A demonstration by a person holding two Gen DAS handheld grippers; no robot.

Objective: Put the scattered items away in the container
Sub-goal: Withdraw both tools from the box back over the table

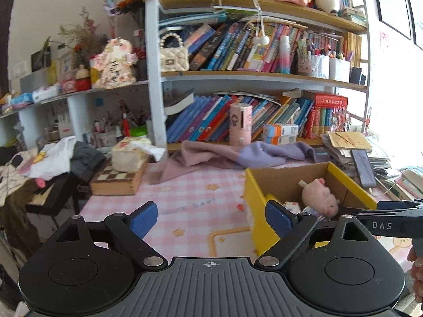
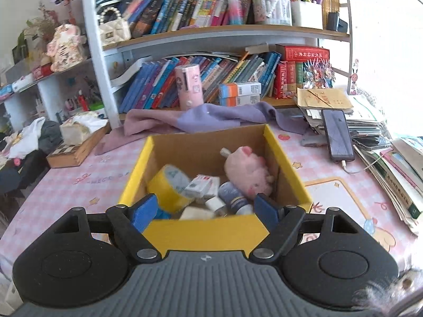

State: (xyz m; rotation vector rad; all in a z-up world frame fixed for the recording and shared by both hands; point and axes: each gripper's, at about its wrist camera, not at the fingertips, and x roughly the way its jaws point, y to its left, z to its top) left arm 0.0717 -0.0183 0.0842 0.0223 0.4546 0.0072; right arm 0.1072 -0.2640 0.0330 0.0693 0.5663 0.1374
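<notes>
- Cardboard box point(image 2: 203, 229) is sitting on the desk point(image 2: 66, 185), holding a plush pig point(image 2: 248, 171) and yellow tape point(image 2: 169, 185).
- Left gripper point(image 1: 211, 218) is gaping empty.
- Right gripper point(image 2: 205, 210) is hanging apart, gripping nothing.

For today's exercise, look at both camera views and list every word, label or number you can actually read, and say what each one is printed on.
"DAS": white letters on the black arm of the right gripper, seen from the left wrist.
"NICE DAY": faint blue print on the pink checked tablecloth; the first letter is blurred, so that reading is unsure.
Book spines, red dictionaries, small boxes and tape roll: print too small or blurred.
</notes>
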